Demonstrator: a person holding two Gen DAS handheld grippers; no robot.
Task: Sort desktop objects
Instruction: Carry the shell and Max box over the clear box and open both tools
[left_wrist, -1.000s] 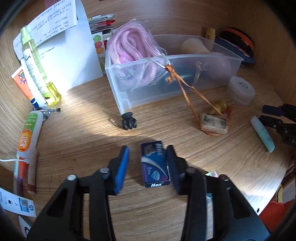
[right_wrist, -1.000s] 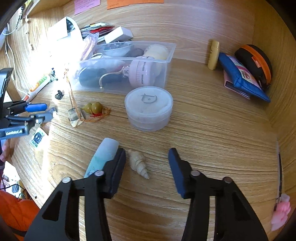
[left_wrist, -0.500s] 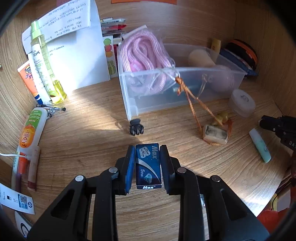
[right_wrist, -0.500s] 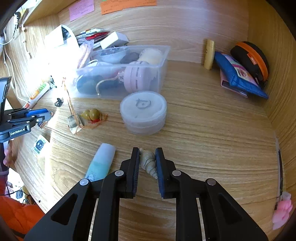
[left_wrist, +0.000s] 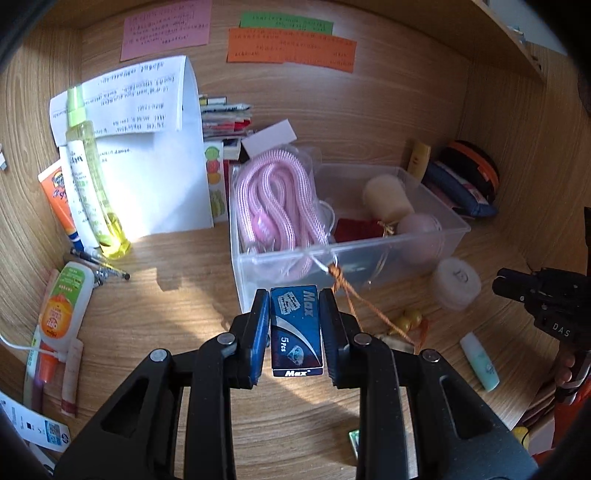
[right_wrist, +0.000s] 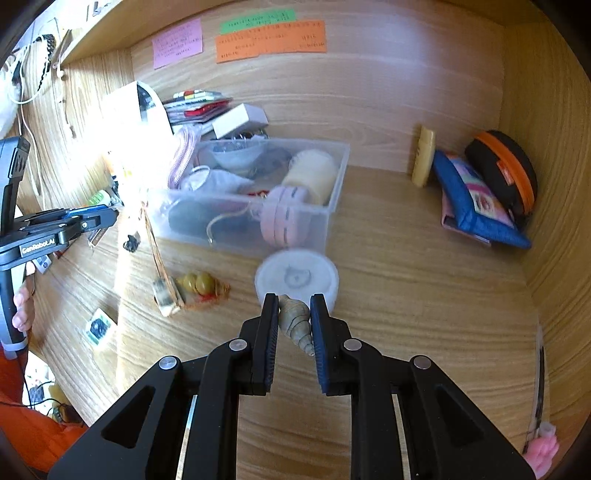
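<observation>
left gripper (left_wrist: 295, 325) squeezed the little blue box (left_wrist: 295, 328) between its pads, above the desk (left_wrist: 166, 295) | right gripper (right_wrist: 293, 325) squeezed the pointy shell (right_wrist: 295, 323) the same way | just past the shell sat the round white tub (right_wrist: 299, 277) | farther back stood the clear bin (right_wrist: 243, 206)

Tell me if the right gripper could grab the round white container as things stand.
Probably not yet. The right gripper is shut on the spiral seashell, so its jaws are occupied. The round white container sits just beyond them on the desk, with nothing in between.
</observation>
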